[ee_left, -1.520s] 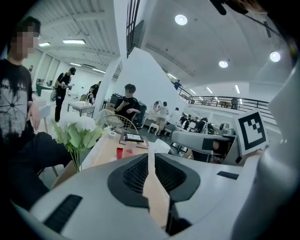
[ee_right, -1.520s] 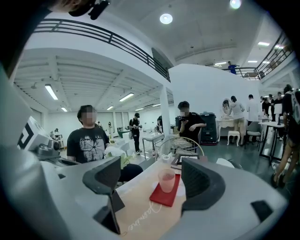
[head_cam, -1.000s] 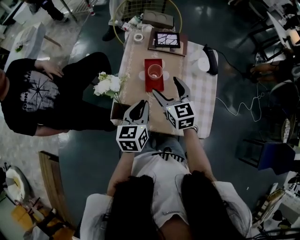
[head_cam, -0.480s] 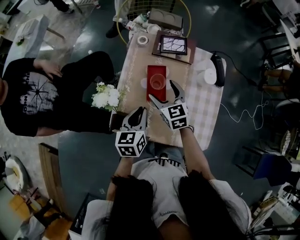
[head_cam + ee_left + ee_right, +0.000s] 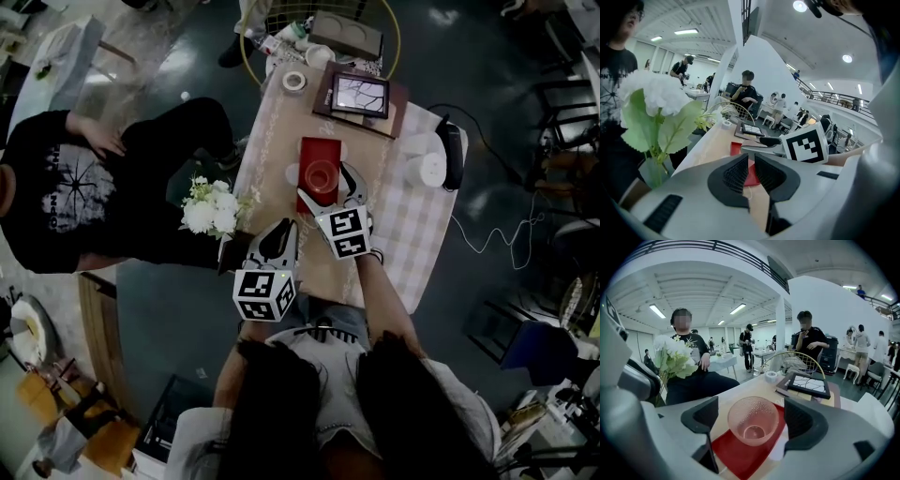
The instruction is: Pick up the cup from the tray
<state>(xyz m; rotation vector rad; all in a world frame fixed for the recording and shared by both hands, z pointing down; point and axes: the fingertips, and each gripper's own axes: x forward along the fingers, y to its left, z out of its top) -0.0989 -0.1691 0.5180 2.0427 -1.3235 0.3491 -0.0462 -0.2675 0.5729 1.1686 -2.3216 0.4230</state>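
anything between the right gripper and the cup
Nothing. In the right gripper view the cup stands on the red tray between the open jaws of the right gripper, with a bare gap on each side.

White flowers point(image 5: 208, 208) stand at the table's point(image 5: 272, 141) left edge near the near corner, and a tape roll point(image 5: 294, 81) lies by the far left corner. A framed picture point(image 5: 362, 94) rests on a brown board point(image 5: 397, 103) at the far edge, while a white cylinder point(image 5: 431, 171) and a black device point(image 5: 454, 155) sit side by side at the right edge. A person in a black shirt point(image 5: 66, 187) sits left of the table.
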